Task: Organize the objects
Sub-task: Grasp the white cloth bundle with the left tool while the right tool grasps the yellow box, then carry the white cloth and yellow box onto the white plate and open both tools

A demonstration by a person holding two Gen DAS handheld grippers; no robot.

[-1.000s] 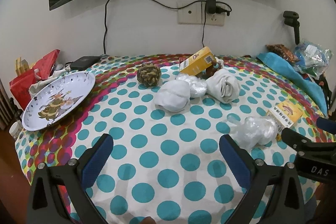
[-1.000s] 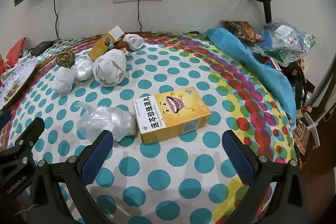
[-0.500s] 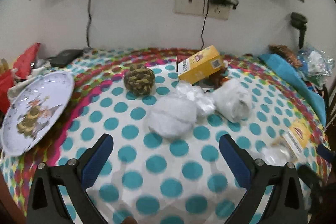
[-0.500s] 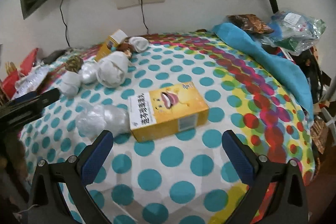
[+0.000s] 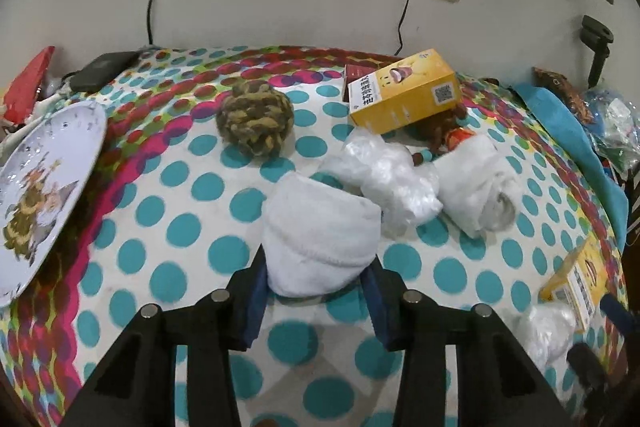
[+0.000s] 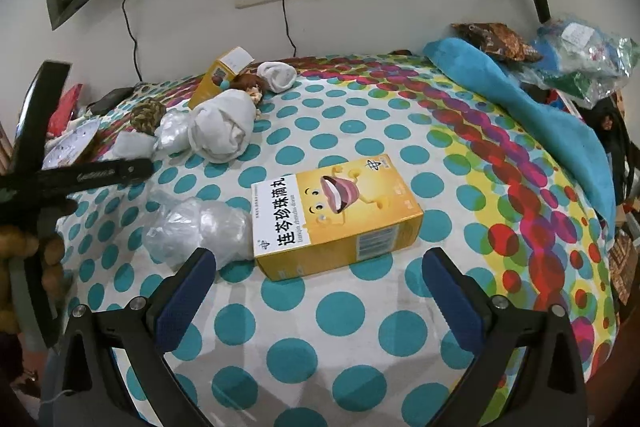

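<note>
Left gripper angled steeply down over the table's near edge, jaws clamped on the near end of a rolled white cloth, blue pads pressed into both sides. Right gripper also tilted downward, jaws spread wide and gripping nothing, pads hanging short of a yellow medicine box lying flat in the middle of the dotted tablecloth. At the left rim of the right wrist view, a hand wrapped round the left gripper's black handle.

Counted: two yellow boxes, the flat one plus a second yellow box propped at a tilt near the far edge. Three white cloth bundles: the clamped one, a larger white roll beyond it toward the right, and a small white bundle by the far edge, seen from the right wrist only. Two crumpled clear plastic bags: one plastic bag wedged between the clamped cloth and the larger roll, touching both; the other plastic bag touching the flat box's left end. One knotted rope ball, brown and olive, standing apart toward the far left. One small brown-haired doll lying beside the tilted box.

One printed plate at the left edge, propped on a slant, carrying nothing but its picture. Along the right edge, a blue cloth draped over the table, with packets in plastic wrap piled behind it; contents unclear.
</note>
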